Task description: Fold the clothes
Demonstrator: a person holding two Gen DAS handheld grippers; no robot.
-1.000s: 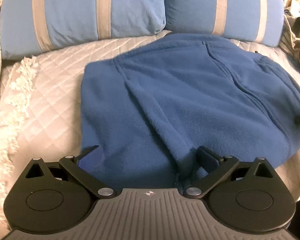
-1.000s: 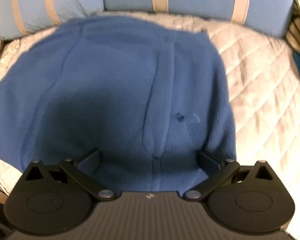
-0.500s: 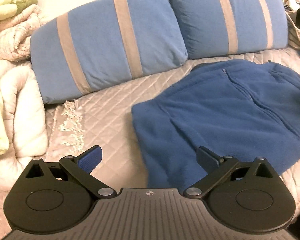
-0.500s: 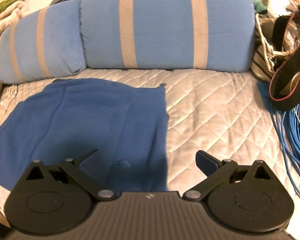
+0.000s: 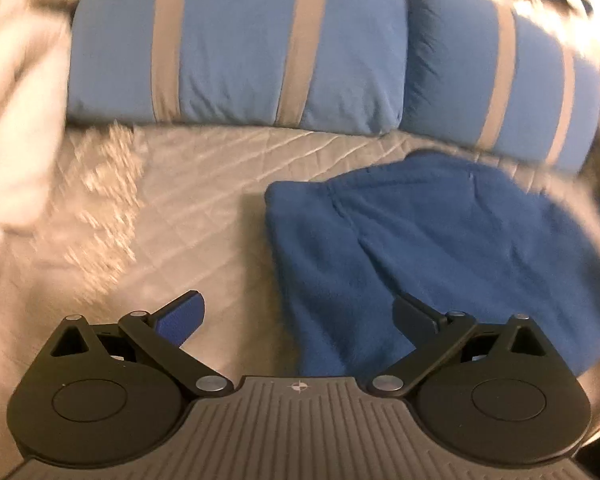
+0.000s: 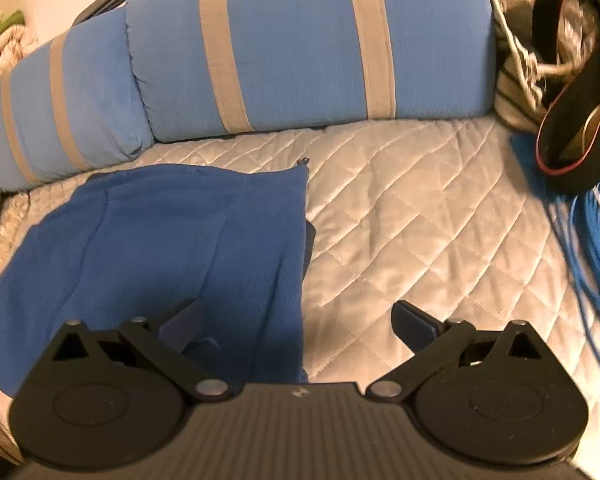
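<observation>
Left wrist view shows the left gripper (image 5: 298, 314) gaping empty, like the right gripper (image 6: 296, 322), over the blue fleece (image 5: 440, 256) at 1 o'clock, whose thick soft layers could slide apart if pinched shallowly.

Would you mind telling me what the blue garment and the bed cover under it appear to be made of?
The blue garment looks like fleece: a matte, fuzzy nap with soft, thick folds. The bed cover appears to be quilted fabric with a slight sheen, stitched in a diamond pattern; the fibre itself cannot be told.
</observation>
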